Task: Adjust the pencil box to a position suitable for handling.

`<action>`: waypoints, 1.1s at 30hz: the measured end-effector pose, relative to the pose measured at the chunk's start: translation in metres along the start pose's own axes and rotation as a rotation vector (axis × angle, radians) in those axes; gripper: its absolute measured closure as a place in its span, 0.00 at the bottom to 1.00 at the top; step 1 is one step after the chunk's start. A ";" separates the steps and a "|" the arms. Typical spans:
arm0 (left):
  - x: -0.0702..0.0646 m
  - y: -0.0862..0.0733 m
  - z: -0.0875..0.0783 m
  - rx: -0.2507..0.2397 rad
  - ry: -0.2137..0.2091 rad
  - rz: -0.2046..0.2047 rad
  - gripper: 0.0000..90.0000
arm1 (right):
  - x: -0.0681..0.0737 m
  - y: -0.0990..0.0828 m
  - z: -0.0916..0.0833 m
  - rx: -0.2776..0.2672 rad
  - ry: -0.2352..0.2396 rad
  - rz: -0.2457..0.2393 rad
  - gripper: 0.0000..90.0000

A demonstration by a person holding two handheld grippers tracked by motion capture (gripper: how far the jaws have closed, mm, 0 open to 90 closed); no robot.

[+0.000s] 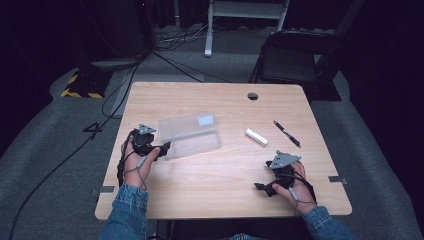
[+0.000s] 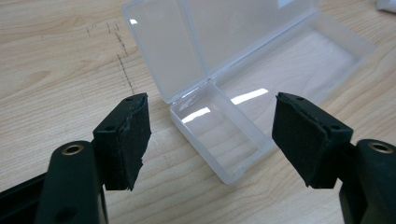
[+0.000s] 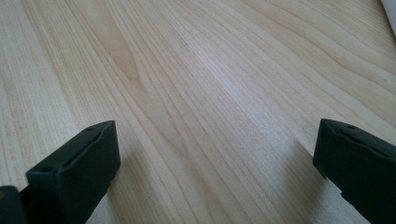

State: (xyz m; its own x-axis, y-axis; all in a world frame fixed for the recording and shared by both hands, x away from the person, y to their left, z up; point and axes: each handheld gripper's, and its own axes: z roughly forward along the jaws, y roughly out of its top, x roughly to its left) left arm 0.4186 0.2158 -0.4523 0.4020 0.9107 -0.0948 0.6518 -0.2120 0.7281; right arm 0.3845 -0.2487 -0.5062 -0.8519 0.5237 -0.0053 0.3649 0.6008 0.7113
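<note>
Item 1, left hand (image 1: pixel 136 159): entered from the bottom left of the high view in a denim sleeve (image 1: pixel 125 210), the forearm angled up and slightly rightward over the table (image 1: pixel 200 190). The left gripper (image 1: pixel 161 150) is held level just above the wood, its jaws pointed rightward at the near left corner of the box. In the left gripper view the two pads (image 2: pixel 128 140) are seen set roughly half apart, with nothing clamped between them; the left pad's foam edge is ragged.

Item 2, clear plastic box (image 2: pixel 224 135): lying open on the table, left of centre, lid hinged back and propped upward on the far side, tray empty. Its near corner is seen just ahead of the left gripper's jaws, centred on the gap but not within it; no contact is visible.

Item 3, right hand (image 1: pixel 295 187): placed low on the near right of the table, wrist turned so that the right gripper (image 1: pixel 262 187) is pointed leftward and toward the near edge. In the right gripper view its jaws are spread wide over bare wood, with nothing held.

Item 4, white cylinder (image 1: pixel 256 136): lying right of the box, well apart from both grippers.

Item 5, black pen (image 1: pixel 286 133): lying just right of the cylinder, at a slant.
</note>
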 end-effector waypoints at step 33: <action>0.000 -0.011 0.038 0.197 0.006 0.052 0.51 | 0.000 0.000 0.000 -0.001 0.000 -0.002 0.01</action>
State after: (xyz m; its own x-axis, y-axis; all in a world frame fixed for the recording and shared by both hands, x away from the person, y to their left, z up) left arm 0.4359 0.2047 -0.4858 0.4348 0.8988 -0.0562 0.7436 -0.3231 0.5853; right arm 0.3843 -0.2488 -0.5063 -0.8527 0.5224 -0.0071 0.3625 0.6013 0.7120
